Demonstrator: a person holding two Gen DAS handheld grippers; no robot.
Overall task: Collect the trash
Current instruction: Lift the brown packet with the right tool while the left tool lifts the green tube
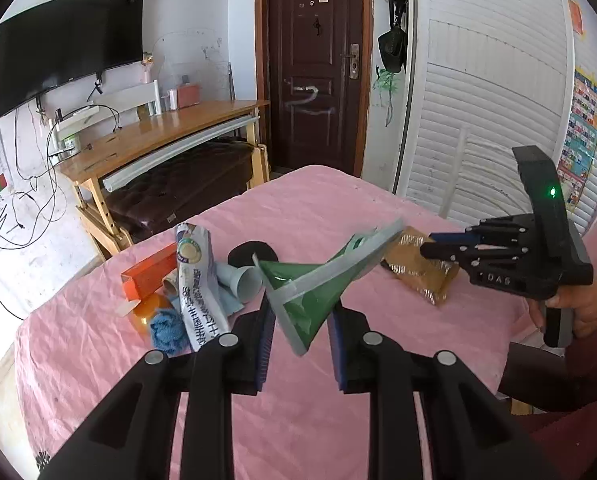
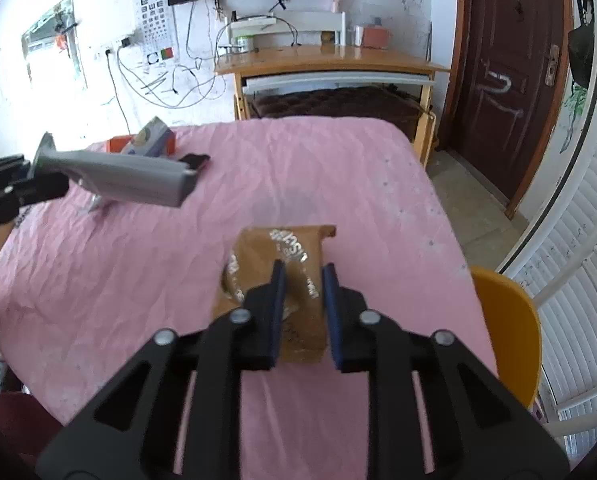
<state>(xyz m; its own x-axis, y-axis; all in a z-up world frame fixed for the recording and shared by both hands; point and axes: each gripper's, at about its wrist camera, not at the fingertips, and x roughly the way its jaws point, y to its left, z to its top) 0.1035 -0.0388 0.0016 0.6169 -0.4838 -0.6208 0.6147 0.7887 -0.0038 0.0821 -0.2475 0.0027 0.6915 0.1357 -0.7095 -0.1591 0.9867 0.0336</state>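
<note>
My left gripper (image 1: 300, 312) is shut on a green and grey dustpan (image 1: 318, 280), holding it tilted above the pink table (image 1: 298, 208); it shows as a grey shape in the right wrist view (image 2: 126, 178). My right gripper (image 2: 303, 276) is open, its fingers on either side of a brown foil wrapper (image 2: 282, 260) that lies on the table; I cannot tell if they touch it. In the left wrist view the right gripper (image 1: 428, 246) hovers over the wrapper (image 1: 418, 268).
A trash pile lies at the table's left: a white-blue packet (image 1: 196, 280), an orange box (image 1: 148, 274), a blue cloth (image 1: 168, 330), a grey cup (image 1: 242, 280), a black disc (image 1: 252, 252). A yellow chair (image 2: 506, 328) stands at the right edge. A wooden desk (image 2: 330, 64) stands behind.
</note>
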